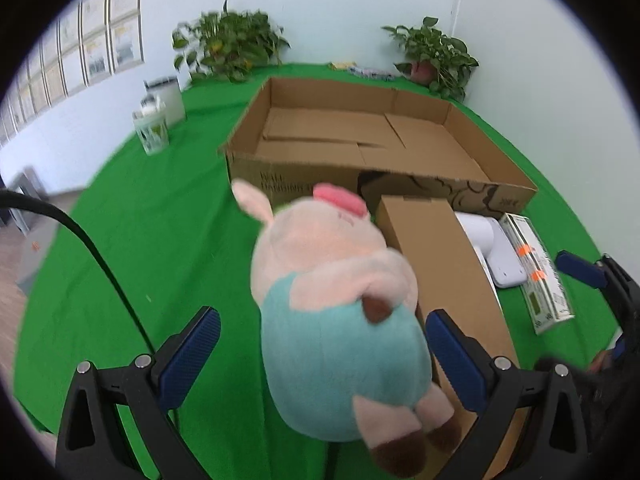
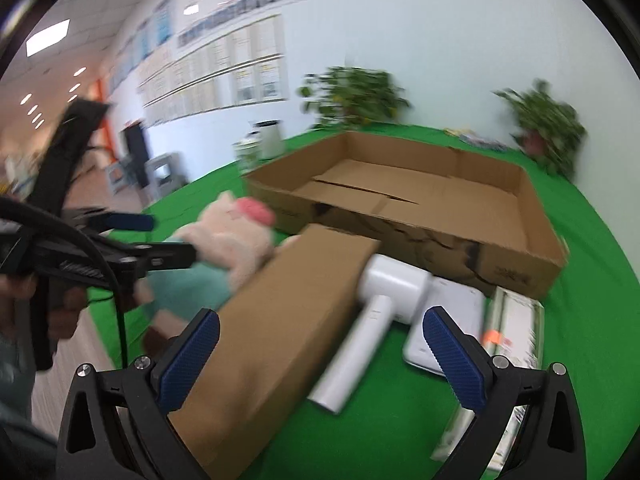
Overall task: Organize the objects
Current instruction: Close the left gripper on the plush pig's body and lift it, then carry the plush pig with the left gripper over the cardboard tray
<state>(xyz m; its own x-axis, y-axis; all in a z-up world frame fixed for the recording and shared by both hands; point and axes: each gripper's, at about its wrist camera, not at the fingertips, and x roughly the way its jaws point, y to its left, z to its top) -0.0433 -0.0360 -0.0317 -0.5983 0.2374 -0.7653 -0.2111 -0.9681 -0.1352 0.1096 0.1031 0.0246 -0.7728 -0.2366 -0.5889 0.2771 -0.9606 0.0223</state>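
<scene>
A plush pig (image 1: 336, 304) with a teal shirt lies on the green cloth between the open fingers of my left gripper (image 1: 320, 344); the pads stand apart from its sides. It also shows in the right wrist view (image 2: 224, 248). A long brown box (image 1: 444, 280) lies right of it, also in the right wrist view (image 2: 276, 332). A white hair dryer (image 2: 376, 308), a flat white device (image 2: 444, 320) and a clear-wrapped package (image 2: 508, 352) lie ahead of my right gripper (image 2: 320, 348), which is open and empty. A big open cardboard tray (image 1: 496, 196) sits behind.
Two potted plants (image 1: 232, 48) (image 1: 436, 56) stand at the table's far edge. A green-patterned container (image 1: 152, 128) and a white bin (image 1: 168, 96) stand far left. The green cloth (image 1: 140, 240) covers the table. A black cable (image 1: 92, 248) runs at the left.
</scene>
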